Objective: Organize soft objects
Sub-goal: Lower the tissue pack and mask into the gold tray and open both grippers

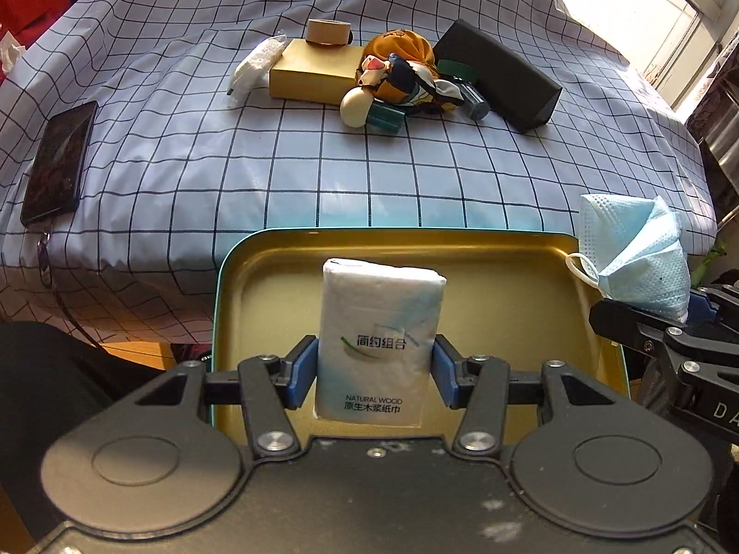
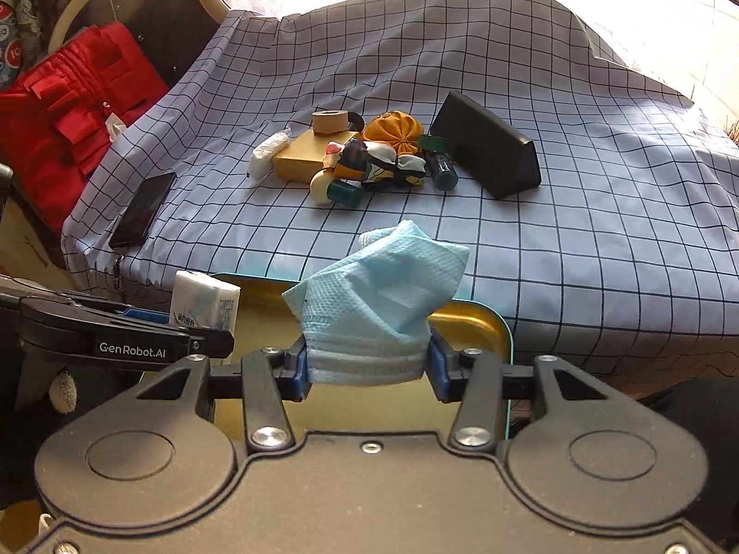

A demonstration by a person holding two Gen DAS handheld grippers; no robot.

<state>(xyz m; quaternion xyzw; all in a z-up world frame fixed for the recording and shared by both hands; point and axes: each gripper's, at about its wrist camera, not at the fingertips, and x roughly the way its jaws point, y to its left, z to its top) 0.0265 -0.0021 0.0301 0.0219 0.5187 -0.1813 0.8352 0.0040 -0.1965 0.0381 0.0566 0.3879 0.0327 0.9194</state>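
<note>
The left gripper (image 1: pixel 375 371) is clamped on a tissue pack (image 1: pixel 376 346), held upright between the blue pads (image 1: pixel 302 371) at its lower half, above the open gold-lined tin tray (image 1: pixel 240 286); whether the pack's base touches the tray floor cannot be told. The right gripper (image 2: pixel 369 369) is clenched on a blue face mask (image 2: pixel 383 295), pinched along its folded lower edge, the rest of the cloth bunched and standing above the jaws, over the far right part of the same tray (image 2: pixel 489 323).

The tissue pack is judged light and compressible, its film wrapper somewhat slippery; a grip across the flat sides near the middle, as now taken, is considered sound, though hard squeezing would dent it. The mask is judged very light and limp; it will drape and may snag by its ear loop (image 1: pixel 579 267), which hangs free beside the tray rim; it is best held at the gathered pleats.

On the checked bedcover (image 1: pixel 323 175), well apart from the tray, a cluster is noted: an orange fabric pouch (image 1: pixel 399 53), a white wrapped packet (image 1: pixel 256 67), a gold box (image 1: pixel 314 74), a tape roll (image 1: pixel 329 31) and a black case (image 1: pixel 499 74); a phone (image 1: pixel 57 161) lies at the left edge.
</note>
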